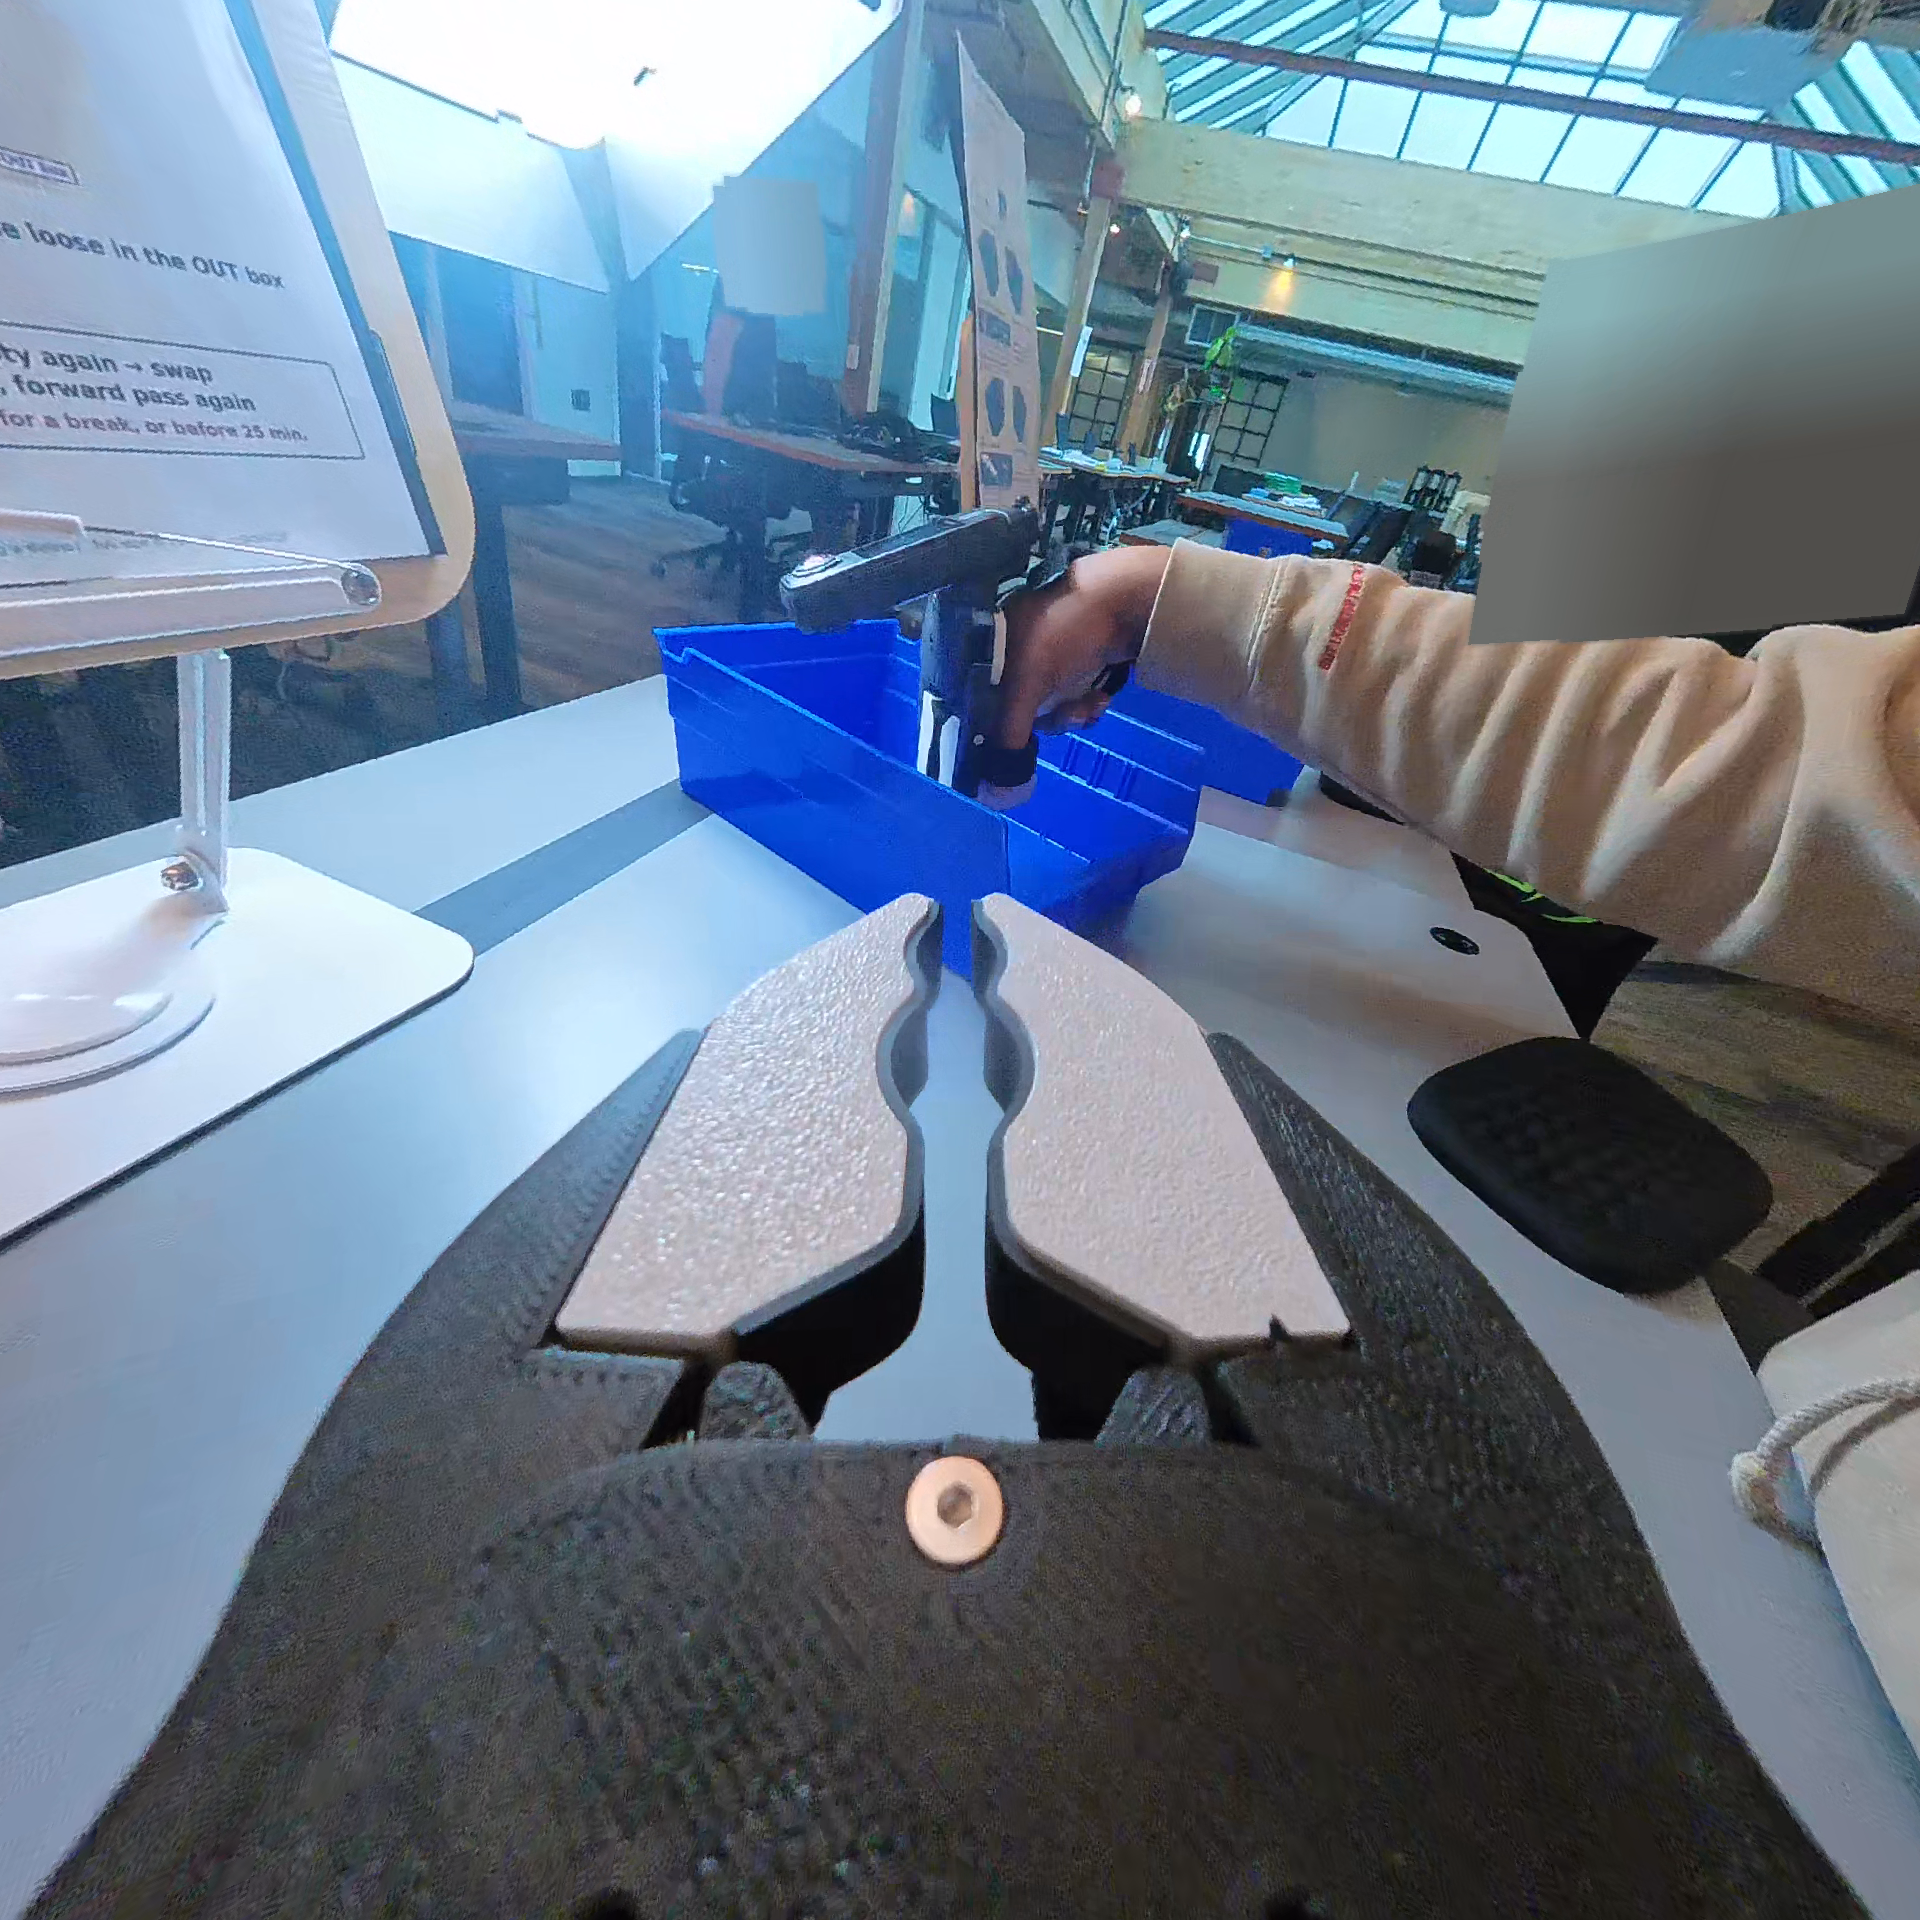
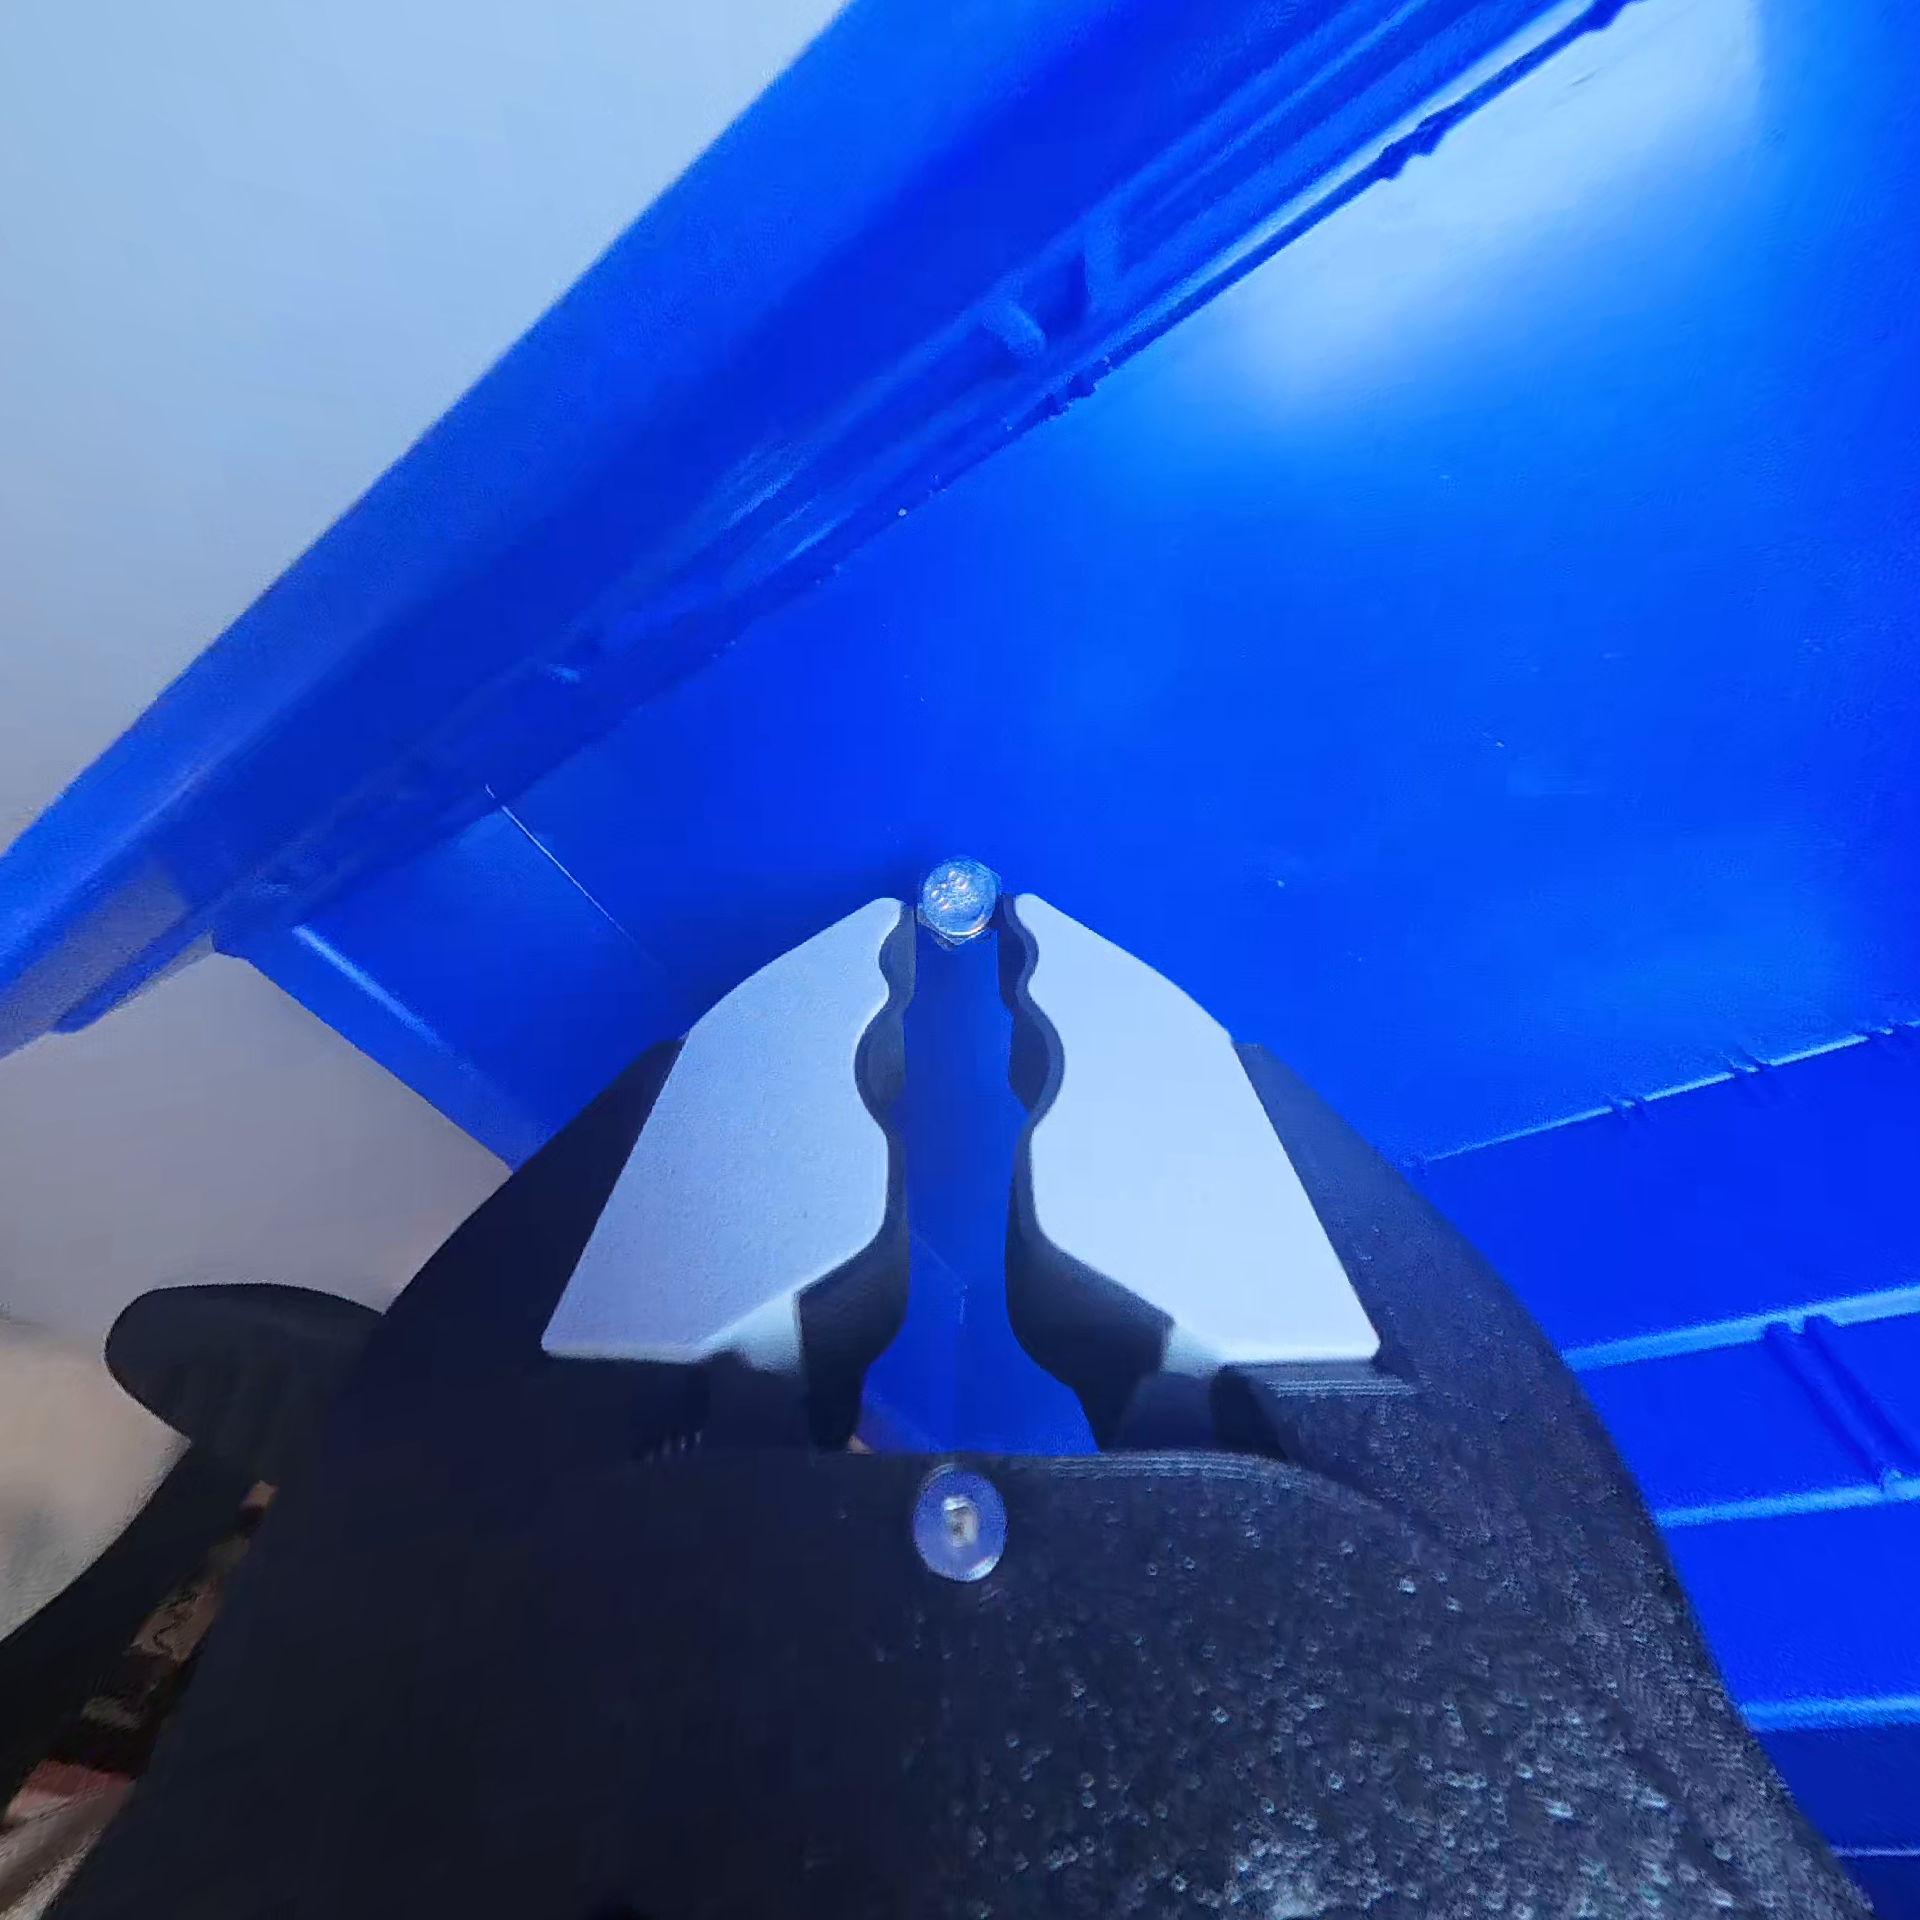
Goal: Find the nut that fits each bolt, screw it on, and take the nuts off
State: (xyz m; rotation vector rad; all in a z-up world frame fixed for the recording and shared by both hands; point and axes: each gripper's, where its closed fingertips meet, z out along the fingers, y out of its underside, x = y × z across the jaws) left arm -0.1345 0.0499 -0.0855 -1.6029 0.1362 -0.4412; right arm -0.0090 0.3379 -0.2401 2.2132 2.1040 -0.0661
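Observation:
My right gripper (image 2: 958, 914) is inside a blue bin (image 2: 1351, 623) and is shut on a small silver hex-head bolt (image 2: 959, 896) pinched at its fingertips, head facing the camera. In the left wrist view the right gripper (image 1: 961, 717) reaches down into the blue bin (image 1: 831, 769), held by a hand in a cream sleeve. My left gripper (image 1: 956, 914) hovers low over the grey table (image 1: 623, 935), just in front of the bin's near corner. Its jaws stand nearly together with a thin gap and nothing between them.
A white stand (image 1: 197, 914) holding an instruction sheet (image 1: 177, 312) is at the left on the table. A second blue bin (image 1: 1236, 748) sits behind the first. A black chair armrest (image 1: 1590, 1164) is at the right beyond the table edge. The tips of one gripper are about 35 centimeters away from the tips of the other.

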